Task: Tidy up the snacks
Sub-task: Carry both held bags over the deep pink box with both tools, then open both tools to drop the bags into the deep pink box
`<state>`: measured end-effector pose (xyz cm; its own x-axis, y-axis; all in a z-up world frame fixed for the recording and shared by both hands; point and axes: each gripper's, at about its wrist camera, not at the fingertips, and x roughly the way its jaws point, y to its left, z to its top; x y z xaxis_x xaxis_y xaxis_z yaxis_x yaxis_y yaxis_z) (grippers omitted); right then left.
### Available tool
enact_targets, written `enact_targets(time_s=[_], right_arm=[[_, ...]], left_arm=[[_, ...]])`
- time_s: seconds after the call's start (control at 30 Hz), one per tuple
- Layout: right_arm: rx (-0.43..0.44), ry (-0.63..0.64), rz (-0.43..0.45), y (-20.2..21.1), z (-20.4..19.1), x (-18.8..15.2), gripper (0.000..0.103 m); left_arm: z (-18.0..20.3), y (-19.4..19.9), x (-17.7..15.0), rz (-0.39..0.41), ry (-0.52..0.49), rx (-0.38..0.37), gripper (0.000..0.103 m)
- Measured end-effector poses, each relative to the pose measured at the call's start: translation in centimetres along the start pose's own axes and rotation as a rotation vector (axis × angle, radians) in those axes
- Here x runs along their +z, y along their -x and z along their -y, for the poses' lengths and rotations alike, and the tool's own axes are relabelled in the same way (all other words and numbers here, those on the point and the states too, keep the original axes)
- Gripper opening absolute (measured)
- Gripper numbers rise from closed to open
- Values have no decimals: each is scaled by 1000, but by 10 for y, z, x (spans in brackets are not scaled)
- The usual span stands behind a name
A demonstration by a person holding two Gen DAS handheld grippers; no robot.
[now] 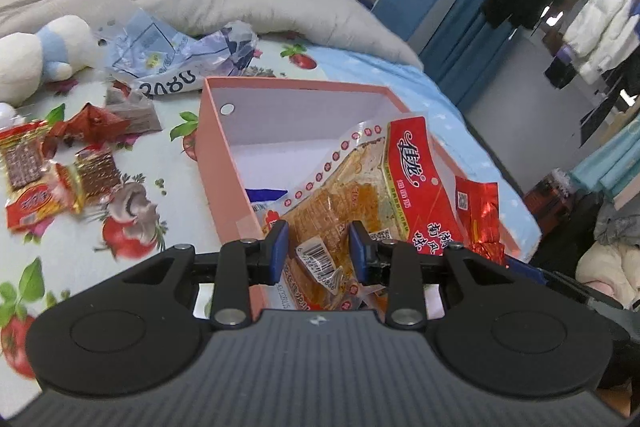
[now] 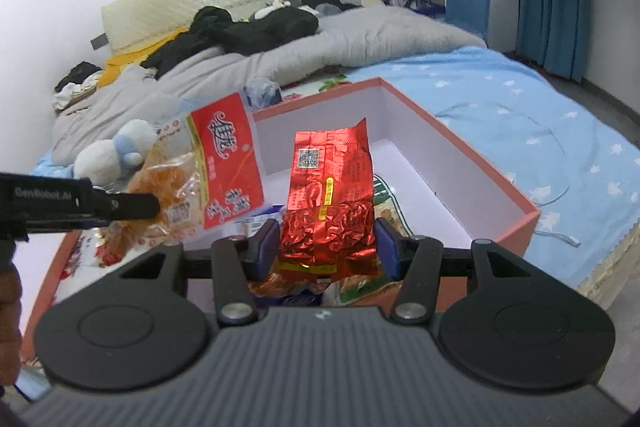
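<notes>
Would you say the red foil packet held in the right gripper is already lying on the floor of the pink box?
No: the red foil packet stands upright between the right gripper fingers, above the pink box.

Left tool point(image 1: 318, 247) pitched down, pads clamped on a snack bag point(image 1: 360, 187). Right tool point(image 2: 326, 247) also pitched down, pads pinching a red foil pack point(image 2: 330, 195). Left tool sat at right's 9 o'clock.
</notes>
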<state>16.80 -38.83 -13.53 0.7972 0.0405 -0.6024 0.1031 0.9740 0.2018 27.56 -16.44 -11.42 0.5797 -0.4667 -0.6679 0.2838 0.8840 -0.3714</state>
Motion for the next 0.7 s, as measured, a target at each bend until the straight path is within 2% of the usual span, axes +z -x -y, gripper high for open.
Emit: enact_targets(time_s=[0.2, 0.3, 0.6, 0.63, 0.7], right_arm=[[-3, -24, -18, -41, 19, 16, 55], [-4, -34, -18, -57, 24, 22, 55], [-4, -49, -67, -80, 33, 27, 56], [-11, -47, -70, -80, 32, 28, 56], [-16, -43, -72, -76, 30, 28, 58]], left_arm=[[1, -48, 31, -39, -29, -17, 38], [4, -69, 43, -51, -48, 2, 38], [-4, -93, 56, -69, -43, 23, 38], [-4, -91, 55, -72, -41, 16, 40], [-1, -86, 55, -71, -59, 13, 52]])
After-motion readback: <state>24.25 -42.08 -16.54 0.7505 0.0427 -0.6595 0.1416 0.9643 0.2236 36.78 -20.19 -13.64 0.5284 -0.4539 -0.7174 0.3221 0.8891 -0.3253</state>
